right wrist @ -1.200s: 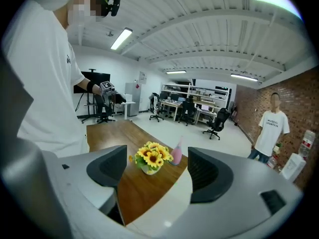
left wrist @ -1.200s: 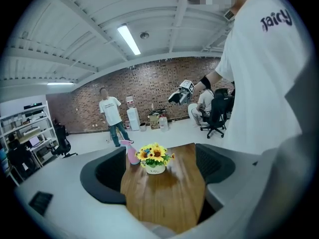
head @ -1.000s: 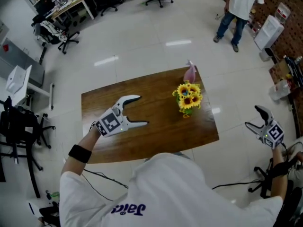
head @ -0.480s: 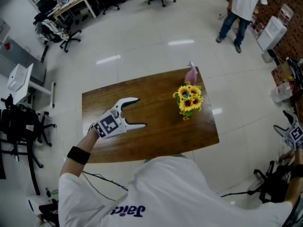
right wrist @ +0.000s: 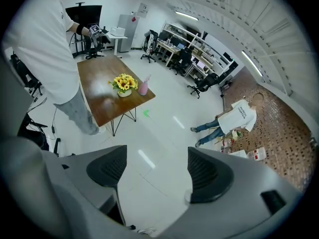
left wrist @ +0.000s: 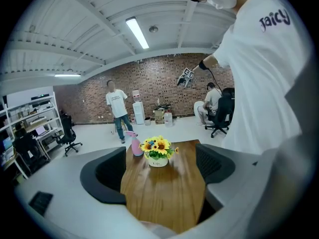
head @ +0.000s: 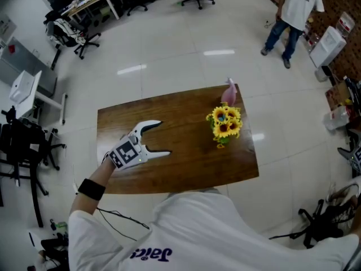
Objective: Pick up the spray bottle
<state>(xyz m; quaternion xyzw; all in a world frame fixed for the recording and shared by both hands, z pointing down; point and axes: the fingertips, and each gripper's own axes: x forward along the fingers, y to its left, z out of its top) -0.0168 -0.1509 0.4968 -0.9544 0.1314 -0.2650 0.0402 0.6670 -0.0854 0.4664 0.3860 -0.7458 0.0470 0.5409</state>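
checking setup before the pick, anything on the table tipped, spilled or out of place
Nothing is tipped or spilled. The spray bottle stands upright beside the sunflower pot, though it sits right at the far corner of the table, close to the edge.

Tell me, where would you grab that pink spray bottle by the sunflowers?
Probably its rounded body, below the narrow neck, jaws level. The spray bottle stands upright at the table's far corner with the sunflowers close in front, so come from its left side.

Sunflower pot (head: 224, 123) on wooden table (head: 189, 161), standing person (head: 299, 7) beyond.
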